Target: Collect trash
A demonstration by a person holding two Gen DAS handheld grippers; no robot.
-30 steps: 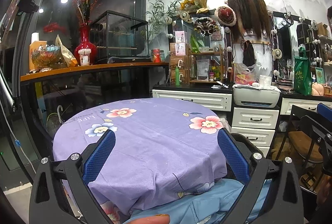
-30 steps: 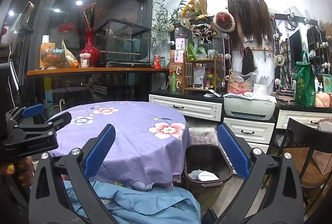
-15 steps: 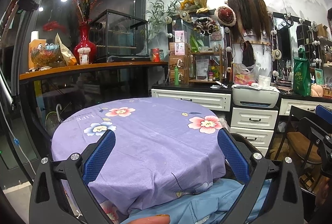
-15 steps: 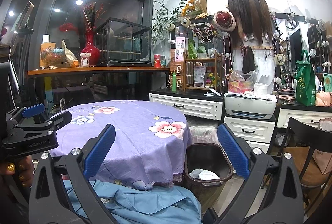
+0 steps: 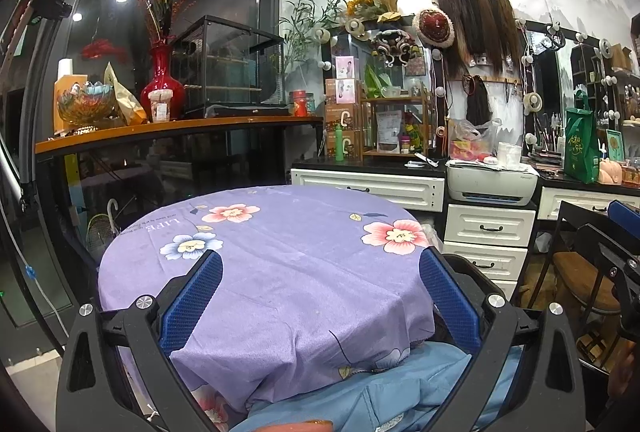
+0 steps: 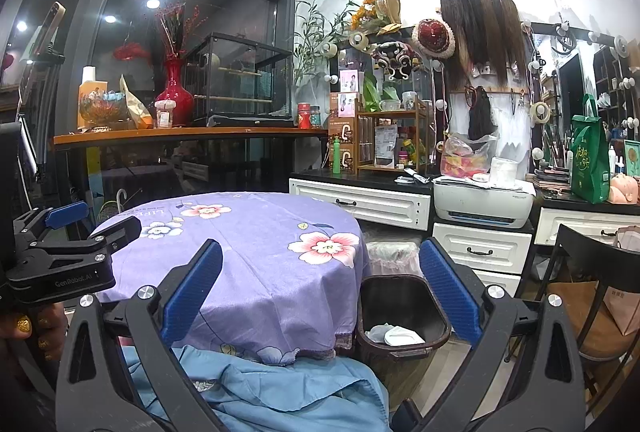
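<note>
The left gripper [image 5: 320, 296] is spread wide with nothing between its blue pads, and hovers over the near edge of a round desk [image 5: 280, 256] draped in a purple flowered cloth. The right gripper [image 6: 320, 292] is likewise spread wide and holds nothing; it hangs at the desk's right side, aimed between the cloth's edge and a dark bin [image 6: 402, 316] standing on the floor just beside the desk. Inside the bin, at the bottom, lies crumpled white trash [image 6: 394, 334], perhaps tissue or a mask; the rest of the bin looks hollow and dark. No loose trash shows on the purple cloth in either view. Judging from this, the collecting seems far along or done: trash is in the bin, both grippers carry nothing, and what remains, if anything, is out of sight. Below the grippers a light blue garment [image 6: 276, 388] covers the person's lap. Behind the bin stands a lined basket [image 6: 390, 252] whose contents cannot be made out. Farther off, white drawers [image 6: 482, 252] carry a printer [image 6: 482, 203], and a green bag [image 6: 588, 155] stands on the counter at right.
</note>
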